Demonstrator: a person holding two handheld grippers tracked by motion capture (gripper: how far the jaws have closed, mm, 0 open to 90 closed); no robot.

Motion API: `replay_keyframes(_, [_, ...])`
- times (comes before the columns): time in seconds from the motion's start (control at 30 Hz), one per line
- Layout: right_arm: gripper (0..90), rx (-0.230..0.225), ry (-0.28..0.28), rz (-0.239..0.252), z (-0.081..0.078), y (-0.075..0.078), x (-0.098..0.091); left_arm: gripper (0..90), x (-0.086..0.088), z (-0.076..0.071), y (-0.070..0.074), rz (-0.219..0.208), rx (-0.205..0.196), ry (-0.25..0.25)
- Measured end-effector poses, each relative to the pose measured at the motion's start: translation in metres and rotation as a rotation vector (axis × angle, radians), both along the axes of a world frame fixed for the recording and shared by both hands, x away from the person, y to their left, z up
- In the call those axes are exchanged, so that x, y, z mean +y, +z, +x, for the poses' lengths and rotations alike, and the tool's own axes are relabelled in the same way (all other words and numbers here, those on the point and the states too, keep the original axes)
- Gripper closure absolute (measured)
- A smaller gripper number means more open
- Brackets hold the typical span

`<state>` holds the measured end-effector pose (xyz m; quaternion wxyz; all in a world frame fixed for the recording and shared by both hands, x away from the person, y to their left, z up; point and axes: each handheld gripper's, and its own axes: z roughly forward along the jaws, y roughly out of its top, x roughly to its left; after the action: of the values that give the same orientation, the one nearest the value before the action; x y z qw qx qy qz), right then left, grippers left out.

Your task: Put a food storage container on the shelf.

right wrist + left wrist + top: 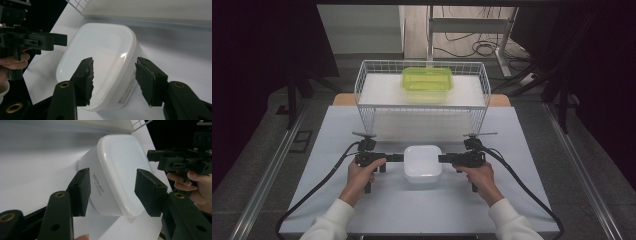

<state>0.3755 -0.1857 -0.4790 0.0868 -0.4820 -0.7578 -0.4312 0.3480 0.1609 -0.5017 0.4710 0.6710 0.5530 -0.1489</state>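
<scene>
Right now a white lidded container (423, 163) sits on the near middle of the pale counter (512, 200), between the two grippers. The left gripper (399, 158) comes at it from the left and the right gripper (443, 159) from the right, each held level in one hand, the left hand (362, 172) and the right hand (479, 175) both wearing white sleeves.

Seen from the left gripper view, the jaws stand spread on either side of the container (117, 175), one pad beside its printed side wall and the other over the lid edge; whether the pads press on it I cannot tell. The right gripper view gives much the same: its jaws are apart and straddle the container (105, 57), one pad over the lid and the other beside the side wall with small print, with no clear sign of a firm pinch.

Farther off on the counter stands a white wire basket rack (422, 107). On top of it, at the far middle, rests a green transparent box (426, 80), well apart from the white container
</scene>
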Motion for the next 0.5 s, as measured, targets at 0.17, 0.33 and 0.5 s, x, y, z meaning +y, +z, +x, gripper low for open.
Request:
replay_keyframes(0.17, [53.9, 0.035, -0.003, 0.033, 0.002, -0.006, -0.003, 50.7, -0.004, 0.003, -0.007, -0.038, 0.033, -0.010])
replay_keyframes(0.33, [59.3, 0.071, -0.004, 0.070, 0.007, -0.013, -0.007, 55.3, -0.004, 0.003, -0.008, -0.051, 0.043, -0.015])
replay_keyframes(0.5, [65.1, 0.108, 0.011, 0.105, 0.008, -0.017, -0.004, 61.4, -0.007, 0.004, -0.013, -0.065, 0.069, -0.028])
